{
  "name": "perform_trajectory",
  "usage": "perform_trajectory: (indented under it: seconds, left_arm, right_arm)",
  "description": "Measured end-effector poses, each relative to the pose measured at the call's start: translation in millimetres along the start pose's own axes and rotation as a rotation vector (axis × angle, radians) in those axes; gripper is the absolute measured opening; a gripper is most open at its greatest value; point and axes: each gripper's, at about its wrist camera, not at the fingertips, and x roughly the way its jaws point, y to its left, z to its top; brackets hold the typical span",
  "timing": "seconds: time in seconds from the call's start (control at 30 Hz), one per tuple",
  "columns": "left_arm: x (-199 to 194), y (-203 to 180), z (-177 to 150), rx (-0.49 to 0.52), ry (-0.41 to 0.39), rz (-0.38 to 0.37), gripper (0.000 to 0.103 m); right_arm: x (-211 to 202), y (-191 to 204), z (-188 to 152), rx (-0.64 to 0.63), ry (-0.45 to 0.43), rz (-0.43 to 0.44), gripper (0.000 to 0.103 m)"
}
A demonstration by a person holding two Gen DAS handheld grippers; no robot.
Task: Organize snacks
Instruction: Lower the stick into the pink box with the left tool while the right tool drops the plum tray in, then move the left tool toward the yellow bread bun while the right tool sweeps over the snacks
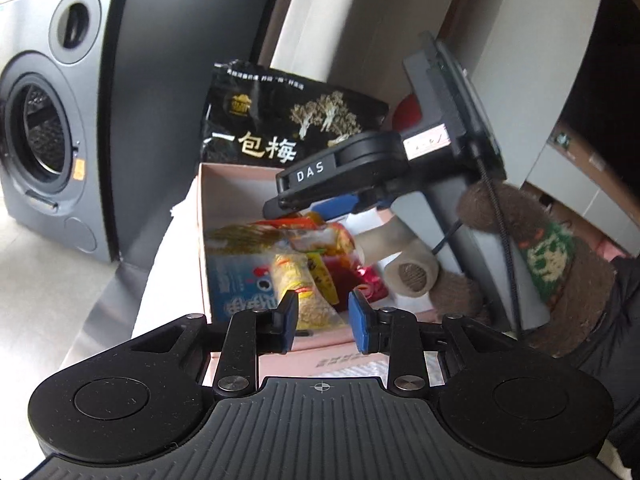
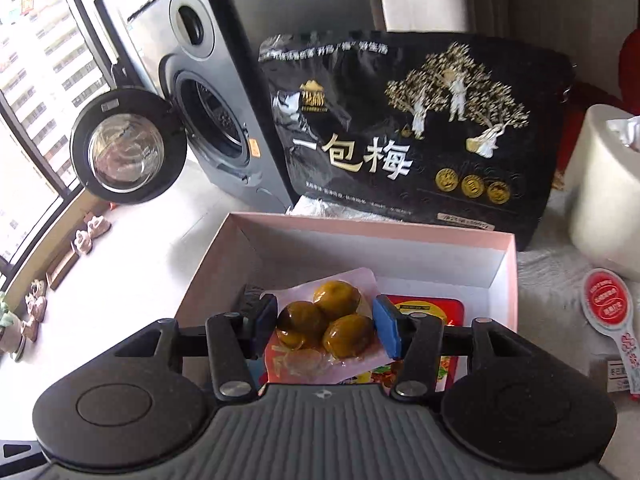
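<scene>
A pink box (image 2: 502, 280) stands open on the table, with several snack packets inside, such as a blue packet (image 1: 240, 280) and a yellow packet (image 1: 298, 280). My right gripper (image 2: 326, 326) is over the box and shut on a clear packet of green plums (image 2: 328, 320). It also shows in the left wrist view (image 1: 320, 208), above the box. My left gripper (image 1: 323, 312) is open and empty at the box's near edge. A big black plum bag (image 2: 408, 132) leans upright behind the box.
A grey washing machine (image 2: 208, 92) stands at the left with its round door (image 2: 128, 146) swung open. A white roll (image 2: 604, 196) and a red-and-white paper tag (image 2: 608, 304) lie to the right of the box. A window is at far left.
</scene>
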Motion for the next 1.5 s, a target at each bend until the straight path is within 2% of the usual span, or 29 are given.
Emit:
perform_trajectory:
  seconds: [0.07,0.2,0.27,0.37,0.43,0.5,0.57,0.67,0.73,0.77,0.83,0.87,0.97,1.07,1.2,1.23,1.27,1.3,1.33,1.37,1.4,1.47,1.5]
  left_arm:
    - [10.5,4.8,0.4,-0.006,0.008,0.029,0.028]
    - [26.6,10.7,4.1,-0.037,0.012,0.017,0.029]
    - [34.0,9.2,4.2,-0.022,0.016,0.034,0.029]
    - [45.9,5.3,4.2,0.006,0.026,0.081,0.028]
    - [52.5,1.4,5.8,0.041,0.015,0.119,0.026]
    - [55.2,1.6,8.5,0.029,0.010,0.128,0.026]
    - [51.1,1.4,11.1,-0.004,-0.006,0.099,0.026]
    - [35.8,-13.8,12.3,0.008,-0.045,0.059,0.026]
    - [25.4,-27.5,10.0,0.025,-0.054,-0.018,0.026]
    - [21.4,-34.9,8.1,0.034,-0.049,-0.064,0.026]
    - [17.6,-52.2,2.0,0.060,-0.027,-0.154,0.026]
    - [18.0,-60.3,-2.3,0.073,-0.012,-0.186,0.026]
    - [26.7,-77.2,-18.4,0.102,0.048,-0.232,0.026]
    - [44.1,-83.5,-35.3,0.081,0.118,-0.228,0.026]
    - [58.2,-85.1,-50.8,0.047,0.183,-0.224,0.026]
    - [59.6,-86.7,-53.4,0.045,0.192,-0.226,0.026]
    - [61.3,-88.8,-55.9,0.044,0.201,-0.229,0.026]
    - [62.8,-90.8,-57.8,0.044,0.208,-0.230,0.026]
    - [63.9,-92.4,-59.5,0.044,0.214,-0.231,0.026]
    - [65.1,-94.0,-61.1,0.044,0.221,-0.232,0.026]
    - [66.4,-96.2,-62.5,0.045,0.229,-0.233,0.026]
    - [69.0,-101.4,-64.8,0.048,0.242,-0.230,0.026]
    - [69.7,-103.4,-65.6,0.050,0.246,-0.227,0.026]
  right_arm:
    - [-14.7,-2.6,-3.8,-0.010,-0.032,0.022,0.054]
    - [-70.9,-30.3,-8.4,-0.022,-0.123,0.018,0.066]
    - [-97.6,-51.4,-11.5,-0.033,-0.168,-0.053,0.071]
    - [-123.1,-91.8,-15.4,-0.016,-0.207,-0.207,0.075]
    - [-122.5,-120.6,-19.3,0.028,-0.187,-0.270,0.076]
    - [-112.6,-147.4,-23.5,0.064,-0.138,-0.279,0.076]
    - [-95.5,-164.8,-30.7,0.072,-0.094,-0.301,0.076]
    - [-65.6,-184.3,-38.2,0.109,-0.050,-0.314,0.076]
    - [-47.9,-191.7,-44.0,0.132,-0.026,-0.316,0.069]
    - [-44.9,-190.3,-45.6,0.114,-0.040,-0.332,0.061]
    - [-48.4,-182.9,-47.4,0.074,-0.037,-0.324,0.039]
    - [-53.8,-179.1,-49.1,0.073,-0.025,-0.286,0.024]
    - [-71.8,-165.7,-66.4,0.072,-0.007,-0.242,0.023]
    - [-92.3,-148.1,-101.0,0.049,0.033,-0.176,0.023]
    - [-127.3,-127.2,-146.8,0.029,0.081,-0.030,0.023]
    - [-137.3,-125.0,-154.9,0.032,0.069,-0.018,0.024]
    - [-149.0,-123.2,-161.7,0.031,0.048,-0.023,0.029]
    - [-161.3,-123.0,-168.5,0.029,0.010,-0.052,0.040]
    - [-172.3,-123.9,-172.9,0.023,-0.031,-0.096,0.047]
    - [-182.1,-125.5,-176.4,0.016,-0.076,-0.148,0.063]
    - [-190.1,-128.5,-179.4,0.006,-0.129,-0.223,0.074]
    - [-197.1,-136.7,-183.0,-0.010,-0.194,-0.347,0.083]
    - [-197.6,-142.5,-183.5,-0.003,-0.207,-0.388,0.084]
